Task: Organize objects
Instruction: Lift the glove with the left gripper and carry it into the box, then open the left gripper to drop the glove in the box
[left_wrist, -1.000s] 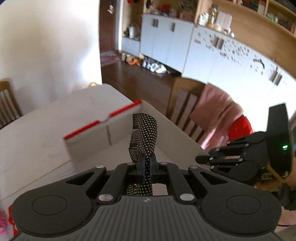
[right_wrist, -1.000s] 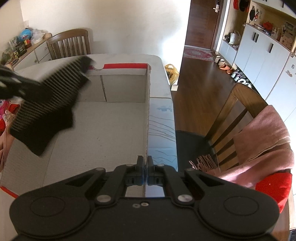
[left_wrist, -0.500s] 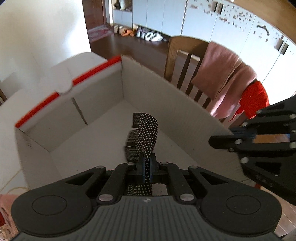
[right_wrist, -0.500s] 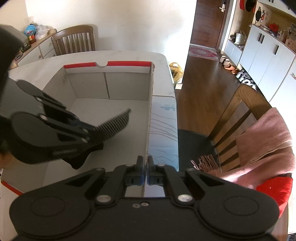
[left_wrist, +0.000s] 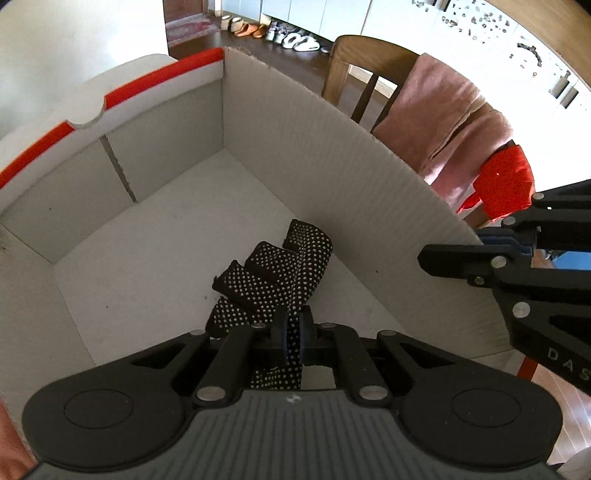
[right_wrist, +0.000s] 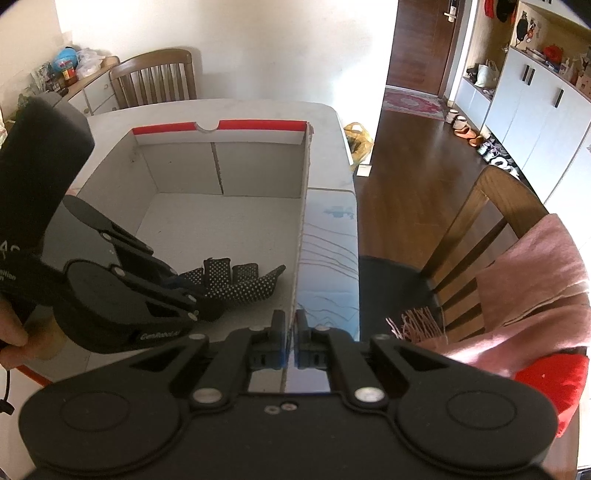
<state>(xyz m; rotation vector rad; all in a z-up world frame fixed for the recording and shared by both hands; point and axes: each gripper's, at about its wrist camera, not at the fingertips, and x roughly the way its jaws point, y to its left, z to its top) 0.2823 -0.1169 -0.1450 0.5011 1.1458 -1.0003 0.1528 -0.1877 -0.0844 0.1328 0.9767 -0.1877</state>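
Note:
A black glove with white dots (left_wrist: 275, 275) lies on the floor of a white cardboard box (left_wrist: 325, 155) with a red-edged rim. My left gripper (left_wrist: 291, 334) is shut on the glove's cuff, low inside the box. In the right wrist view the glove (right_wrist: 240, 282) spreads its fingers on the box floor, with the left gripper (right_wrist: 192, 295) on it. My right gripper (right_wrist: 290, 341) is shut on the box's right wall (right_wrist: 301, 236) at its near end. It also shows in the left wrist view (left_wrist: 476, 254) at the wall's edge.
The box sits on a white table (right_wrist: 229, 110). A wooden chair (right_wrist: 491, 221) with a pink scarf (right_wrist: 535, 280) and a red cloth (right_wrist: 554, 380) stands right of the table. Another chair (right_wrist: 155, 77) stands at the far side. White cabinets (right_wrist: 535, 122) line the right wall.
My left gripper has come down into the box with the glove, which now rests on the box floor. My right gripper has stayed on the box wall.

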